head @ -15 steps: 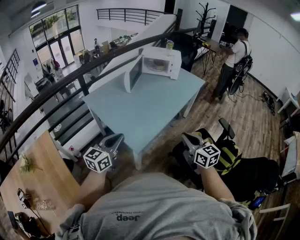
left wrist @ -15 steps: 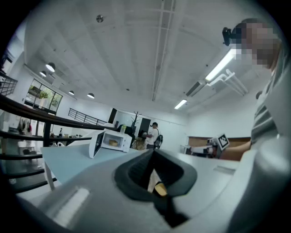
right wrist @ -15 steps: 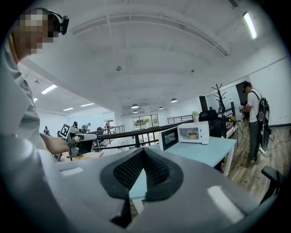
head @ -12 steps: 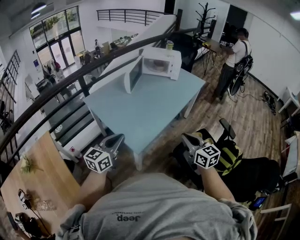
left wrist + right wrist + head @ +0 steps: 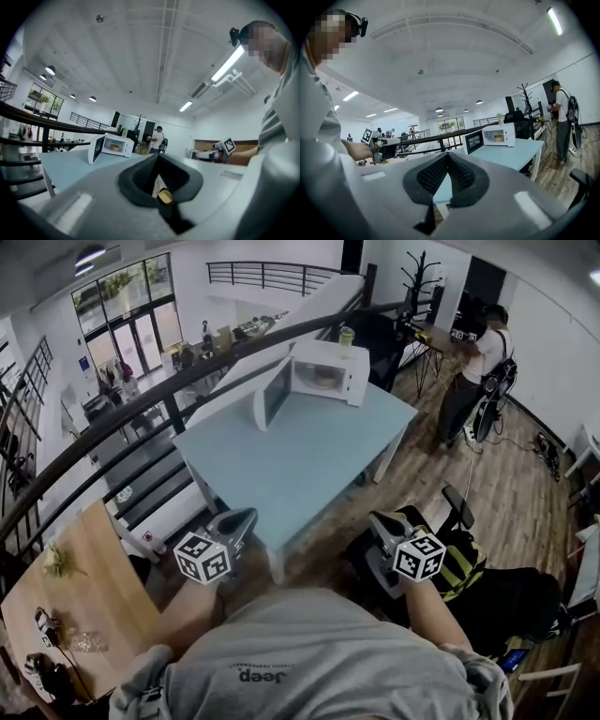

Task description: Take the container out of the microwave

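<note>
While the left tongs (image 5: 246,516) and right tongs (image 5: 377,519) are closed and empty near the body, the container (image 5: 325,381) sits inside the open microwave (image 5: 357,381) across the surface (image 5: 291,465). It looks small, light, rigid and probably smooth; pinching its rim seems best.

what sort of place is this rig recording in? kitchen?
Not a kitchen. Probably an open-plan office or studio loft: the microwave sits on a bare blue table beside a black railing above stairs, with a coat rack behind.
</note>
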### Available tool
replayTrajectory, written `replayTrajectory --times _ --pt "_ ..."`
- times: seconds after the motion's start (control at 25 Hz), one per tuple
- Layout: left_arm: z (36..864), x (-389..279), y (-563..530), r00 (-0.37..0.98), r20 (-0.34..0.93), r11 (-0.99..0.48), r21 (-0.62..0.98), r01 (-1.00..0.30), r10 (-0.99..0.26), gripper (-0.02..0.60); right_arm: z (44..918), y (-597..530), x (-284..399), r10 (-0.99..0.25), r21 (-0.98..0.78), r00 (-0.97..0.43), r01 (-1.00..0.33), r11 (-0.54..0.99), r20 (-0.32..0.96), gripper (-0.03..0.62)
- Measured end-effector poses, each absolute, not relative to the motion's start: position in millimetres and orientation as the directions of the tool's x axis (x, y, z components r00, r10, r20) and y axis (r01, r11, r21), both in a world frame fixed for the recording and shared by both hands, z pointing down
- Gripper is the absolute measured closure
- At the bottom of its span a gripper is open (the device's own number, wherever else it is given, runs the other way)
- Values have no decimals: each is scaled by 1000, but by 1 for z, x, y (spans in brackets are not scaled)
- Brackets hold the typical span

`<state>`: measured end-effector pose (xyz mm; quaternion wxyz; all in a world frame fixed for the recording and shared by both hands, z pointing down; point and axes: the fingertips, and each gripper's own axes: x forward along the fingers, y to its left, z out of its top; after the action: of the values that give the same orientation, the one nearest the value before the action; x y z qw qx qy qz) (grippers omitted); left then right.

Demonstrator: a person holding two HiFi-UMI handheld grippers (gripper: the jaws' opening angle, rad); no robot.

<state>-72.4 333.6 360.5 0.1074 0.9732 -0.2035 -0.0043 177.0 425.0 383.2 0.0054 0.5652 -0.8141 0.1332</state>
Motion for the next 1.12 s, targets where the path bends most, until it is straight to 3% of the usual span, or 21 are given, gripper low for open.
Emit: replayTrajectory --times 0.68,1.12 --pt "359 35 393 895 87 -869 215 -446 -438 555 385 465 269 -876 -260 -475 -859 441 87 591" --pt "384 7 334 882 91 -842 268 -469 -462 555 412 391 241 -847 -278 -517 -837 471 122 591"
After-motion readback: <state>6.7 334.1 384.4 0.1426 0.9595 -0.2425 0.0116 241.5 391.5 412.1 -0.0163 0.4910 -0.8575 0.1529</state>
